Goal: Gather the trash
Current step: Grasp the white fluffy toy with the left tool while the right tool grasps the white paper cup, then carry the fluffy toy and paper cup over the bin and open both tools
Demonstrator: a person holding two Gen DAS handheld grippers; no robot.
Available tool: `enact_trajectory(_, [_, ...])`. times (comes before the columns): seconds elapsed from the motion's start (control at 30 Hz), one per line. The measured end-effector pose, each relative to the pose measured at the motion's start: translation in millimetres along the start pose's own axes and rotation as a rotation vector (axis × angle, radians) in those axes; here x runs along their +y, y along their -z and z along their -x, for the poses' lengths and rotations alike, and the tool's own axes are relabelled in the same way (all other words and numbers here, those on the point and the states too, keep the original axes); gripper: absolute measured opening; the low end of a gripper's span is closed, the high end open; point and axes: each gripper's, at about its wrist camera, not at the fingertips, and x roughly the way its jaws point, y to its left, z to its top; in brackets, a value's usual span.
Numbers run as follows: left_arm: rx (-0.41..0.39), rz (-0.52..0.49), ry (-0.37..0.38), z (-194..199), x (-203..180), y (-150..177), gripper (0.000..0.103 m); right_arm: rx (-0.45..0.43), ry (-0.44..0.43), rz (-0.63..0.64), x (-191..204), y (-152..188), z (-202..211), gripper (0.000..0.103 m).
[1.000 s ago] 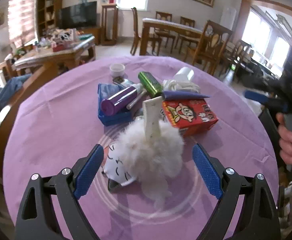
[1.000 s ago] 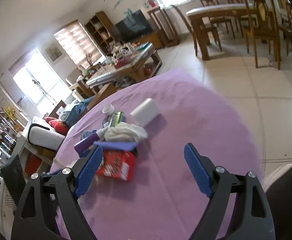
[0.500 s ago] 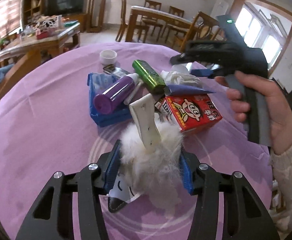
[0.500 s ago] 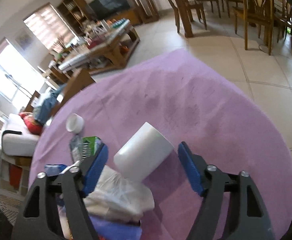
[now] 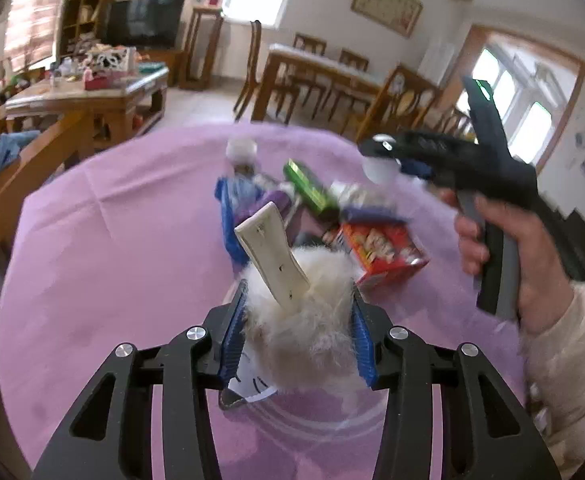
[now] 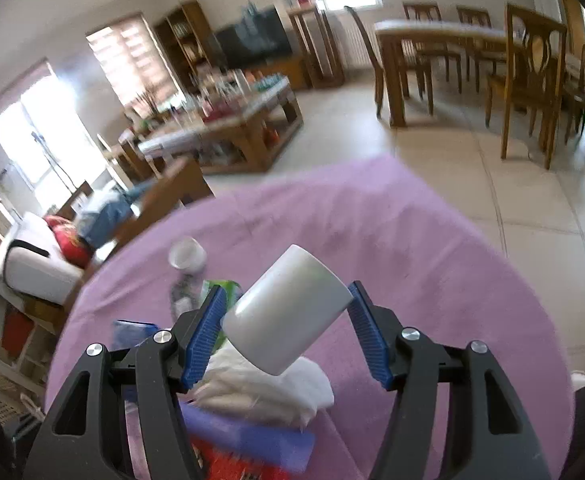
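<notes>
A: Looking along your left gripper (image 5: 298, 332), you see its blue pads pressed into both sides of a white fluffy thing (image 5: 306, 312) with a cream flat handle (image 5: 272, 256) that stands up from it. The jaws are closing on it. It is low over the purple desk (image 5: 104, 272), just in front of the trash pile.

B: And your right gripper (image 6: 288, 330)?

A: Its own camera shows a white paper cup (image 6: 286, 310) lying tilted between the pads, with the jaws closing. The left pad seems to touch it; at the right pad you cannot tell if there is contact.

B: What does only one view show?

A: The left view shows your right hand (image 5: 508, 256) around the black handle, a red box (image 5: 380, 248), a green can (image 5: 310, 186) and a blue packet (image 5: 228, 216). The right view shows crumpled white tissue (image 6: 268, 388) just under the cup, and a small white lid (image 6: 186, 254) farther on the desk.
</notes>
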Motion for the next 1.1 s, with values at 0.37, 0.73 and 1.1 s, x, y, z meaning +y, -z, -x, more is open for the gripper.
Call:
enact_trajectory(0.37, [-0.142, -0.021, 0.088, 37, -55, -15, 0.04, -0.191, -0.122, 0.026, -16, 24, 111, 0.061])
enact_trajectory(0.73, [-0.114, -0.128, 0.263, -8, -181, -20, 0.04, -0.325, -0.035, -0.098, -116, 54, 195, 0.061])
enact_trajectory(1.1, [0.01, -0.252, 0.496, -104, -329, -13, 0.04, -0.409, 0.097, -0.288, -221, 94, 247, 0.061])
